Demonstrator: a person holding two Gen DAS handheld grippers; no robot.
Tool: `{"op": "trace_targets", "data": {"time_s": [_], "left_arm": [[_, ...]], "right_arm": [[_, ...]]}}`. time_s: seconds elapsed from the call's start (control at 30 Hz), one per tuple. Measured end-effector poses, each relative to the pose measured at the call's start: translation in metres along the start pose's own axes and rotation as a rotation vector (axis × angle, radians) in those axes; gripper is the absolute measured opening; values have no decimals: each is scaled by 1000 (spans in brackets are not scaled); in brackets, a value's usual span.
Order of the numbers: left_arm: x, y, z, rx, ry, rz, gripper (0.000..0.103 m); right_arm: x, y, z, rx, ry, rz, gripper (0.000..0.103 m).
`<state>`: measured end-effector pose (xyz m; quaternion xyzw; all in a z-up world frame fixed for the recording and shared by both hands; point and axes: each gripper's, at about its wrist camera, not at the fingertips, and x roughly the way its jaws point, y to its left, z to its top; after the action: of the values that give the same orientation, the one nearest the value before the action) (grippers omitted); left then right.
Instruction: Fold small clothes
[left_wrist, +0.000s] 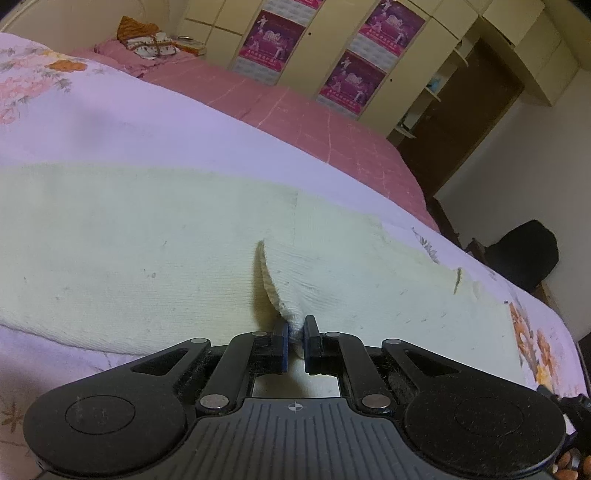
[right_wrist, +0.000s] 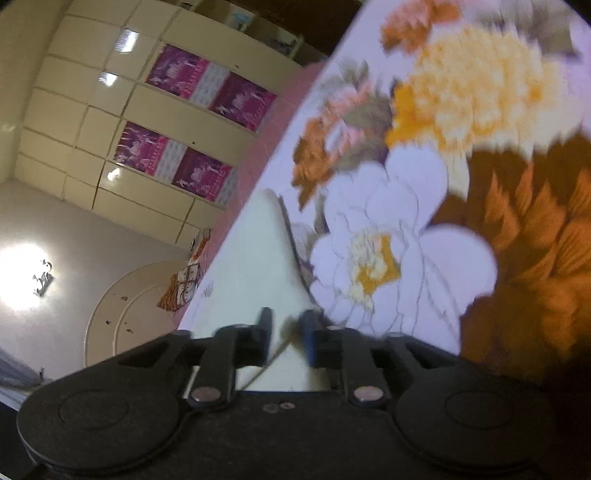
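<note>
A cream knitted garment lies spread on the lilac floral bedspread. My left gripper is shut on a pinched-up fold of the garment's near edge, which rises as a small peak between the jaws. In the right wrist view, which is tilted and blurred, my right gripper has its jaws close together around a cream corner of the garment, held against the floral bedspread. A loose thread hangs by the jaws.
A pink bed sheet lies beyond the bedspread, with a folded pile of clothes at its far end. Cream wardrobe doors with magenta posters line the wall. A dark chair stands off the bed's right edge.
</note>
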<state>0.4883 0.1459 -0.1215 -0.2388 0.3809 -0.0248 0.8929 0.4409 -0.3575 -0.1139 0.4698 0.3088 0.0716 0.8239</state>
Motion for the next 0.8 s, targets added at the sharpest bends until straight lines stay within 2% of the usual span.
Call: {"op": "trace_targets", "data": {"time_s": [0.07,0.27,0.43,0.63,0.67,0.7,0.73,0.8], "left_arm": [[1,1,0,-12,-3,-3,10],[4,0,-2,-23,-27,1,9],[4,-5,-8,-6,-53,22,8],[3,-7,-12,7,-84,23,6],[3,-6,-13,2,-87,19,6],[2,-5,-13,-2,-94,16,6],[0,-4,-13,-7,-105,11,6],[-3,-2,-15,-23,-117,8,6]], "right_arm": [[-5,3,5,-45,-31,-9,32],[24,20,51,-188,-52,-26,28],[69,19,81,-224,-4,-44,30],[102,20,90,-241,56,-20,29],[103,22,89,-252,62,-17,28],[104,24,88,-267,72,-14,21],[105,28,86,-304,84,-27,7],[101,35,81,-371,58,-74,6]]}}
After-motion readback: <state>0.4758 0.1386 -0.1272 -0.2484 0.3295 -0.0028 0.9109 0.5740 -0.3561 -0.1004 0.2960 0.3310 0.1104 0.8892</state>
